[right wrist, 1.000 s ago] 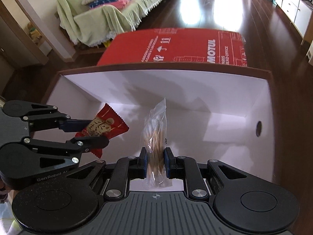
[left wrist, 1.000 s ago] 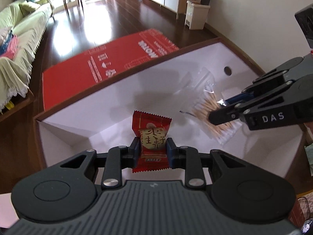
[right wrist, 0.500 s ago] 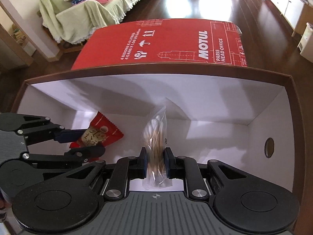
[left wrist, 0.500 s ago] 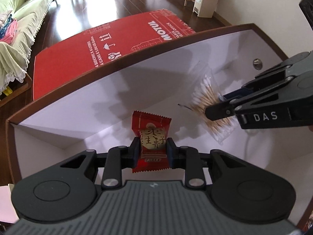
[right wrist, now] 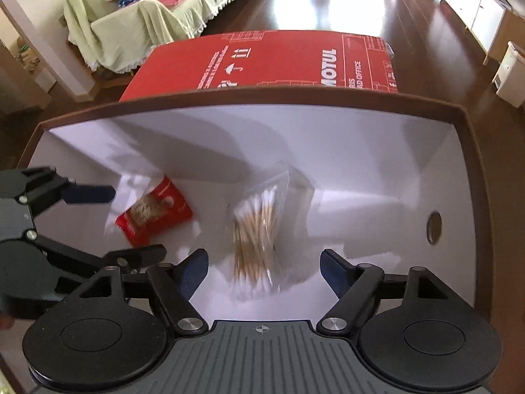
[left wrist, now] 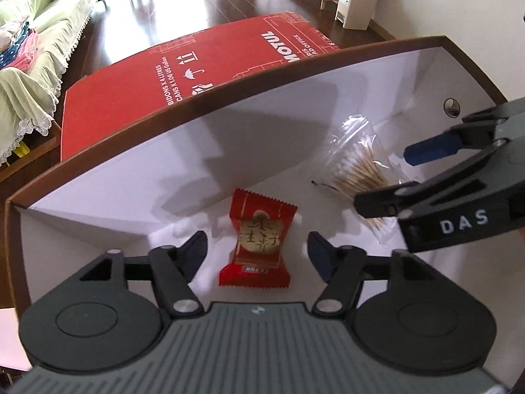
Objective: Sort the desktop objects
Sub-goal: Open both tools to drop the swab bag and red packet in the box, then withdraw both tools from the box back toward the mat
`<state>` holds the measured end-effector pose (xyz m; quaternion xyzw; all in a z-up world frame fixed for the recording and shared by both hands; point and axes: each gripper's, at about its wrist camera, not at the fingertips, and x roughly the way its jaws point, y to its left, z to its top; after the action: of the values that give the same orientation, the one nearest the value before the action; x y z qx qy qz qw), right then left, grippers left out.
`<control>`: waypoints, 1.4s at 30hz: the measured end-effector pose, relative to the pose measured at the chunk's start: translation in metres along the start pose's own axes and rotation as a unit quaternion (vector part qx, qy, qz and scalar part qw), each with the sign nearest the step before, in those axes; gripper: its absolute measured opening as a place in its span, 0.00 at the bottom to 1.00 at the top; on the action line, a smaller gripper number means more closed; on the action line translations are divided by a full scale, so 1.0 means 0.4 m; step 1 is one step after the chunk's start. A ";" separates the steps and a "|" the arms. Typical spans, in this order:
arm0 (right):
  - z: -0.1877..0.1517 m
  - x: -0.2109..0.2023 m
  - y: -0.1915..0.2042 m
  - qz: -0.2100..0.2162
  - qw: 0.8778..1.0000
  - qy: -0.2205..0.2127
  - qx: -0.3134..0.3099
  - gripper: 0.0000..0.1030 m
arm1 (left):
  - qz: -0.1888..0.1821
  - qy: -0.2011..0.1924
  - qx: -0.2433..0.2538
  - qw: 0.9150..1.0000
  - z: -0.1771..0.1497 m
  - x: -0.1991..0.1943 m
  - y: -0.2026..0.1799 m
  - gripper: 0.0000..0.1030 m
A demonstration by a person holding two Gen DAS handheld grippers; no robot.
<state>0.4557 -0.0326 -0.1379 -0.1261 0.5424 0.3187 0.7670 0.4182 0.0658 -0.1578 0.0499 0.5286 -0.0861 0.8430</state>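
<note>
Jaws of the left gripper (left wrist: pixel 257 249) and right gripper (right wrist: pixel 264 267) have just been opened wide; nothing is held. In the white-lined cardboard box (right wrist: pixel 361 138), the red foil snack packet (left wrist: pixel 257 239) is seen at nine o'clock of the clear bag of cotton swabs (right wrist: pixel 259 226).

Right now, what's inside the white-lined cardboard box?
Inside the white-lined cardboard box: a red snack packet and a clear bag of cotton swabs, both just released, with the left gripper and right gripper open above them. The gripper bodies hide the near floor.
</note>
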 end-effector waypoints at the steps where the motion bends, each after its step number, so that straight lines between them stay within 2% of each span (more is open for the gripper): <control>1: -0.006 -0.009 0.001 -0.001 1.000 0.002 -0.005 0.76 | 0.002 0.001 0.003 1.000 -0.002 -0.006 -0.001 0.76; 9: -0.066 -0.061 0.017 0.003 1.000 0.028 -0.006 0.76 | 0.001 0.019 -0.012 1.000 -0.011 -0.057 0.007 0.84; 16: -0.088 -0.086 0.038 0.000 0.999 0.031 0.015 0.76 | 0.007 0.031 -0.040 0.999 -0.023 -0.099 0.016 0.85; 28: -0.113 -0.177 0.054 -0.010 0.999 0.001 0.036 0.76 | 0.020 0.014 -0.044 0.999 -0.027 -0.190 -0.018 0.85; 42: -0.188 -0.320 0.068 -0.004 0.995 -0.061 0.073 0.76 | 0.033 -0.017 -0.035 0.999 -0.066 -0.321 -0.085 0.85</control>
<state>0.3555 -0.0973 -0.0452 -0.0516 0.5159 0.2822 0.8071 0.3334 0.0491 -0.0538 0.0366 0.5152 -0.0406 0.8553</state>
